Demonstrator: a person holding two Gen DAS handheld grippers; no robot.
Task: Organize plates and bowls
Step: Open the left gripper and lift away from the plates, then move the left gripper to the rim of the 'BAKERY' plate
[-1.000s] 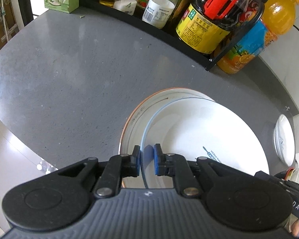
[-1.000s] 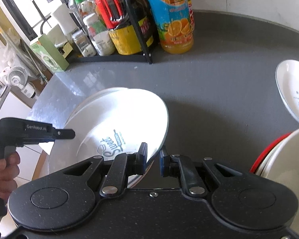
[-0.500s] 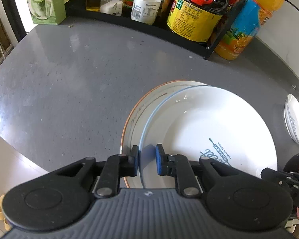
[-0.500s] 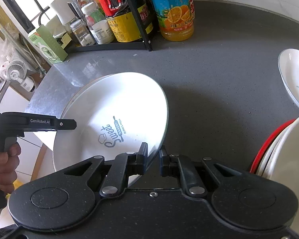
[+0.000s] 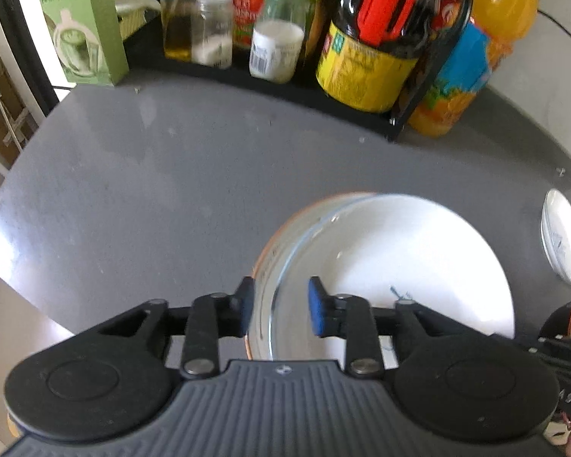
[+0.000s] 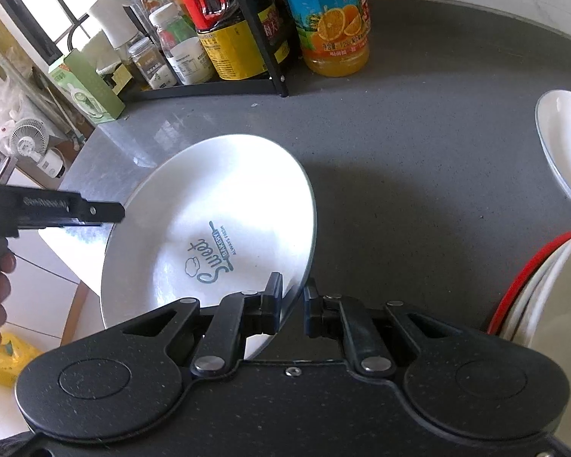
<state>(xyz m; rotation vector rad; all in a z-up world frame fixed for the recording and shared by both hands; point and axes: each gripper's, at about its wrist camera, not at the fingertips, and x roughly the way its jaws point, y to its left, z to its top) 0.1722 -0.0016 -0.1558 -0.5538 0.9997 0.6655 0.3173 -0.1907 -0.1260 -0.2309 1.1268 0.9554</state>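
Daylight floods in from my left, where the window side burns out to plain white in both views. It throws a hard glare patch on the grey counter (image 5: pixel 141 175) and a softer sheen near the plate (image 6: pixel 217 228), whose white face is nearly overexposed (the blue print stays readable). A dark shadow falls on the counter to the plate's right. My left camera is smeared with motion blur; the right one is sharp. Fisheye bending curves the counter's edges and the bottles (image 6: pixel 335 26).
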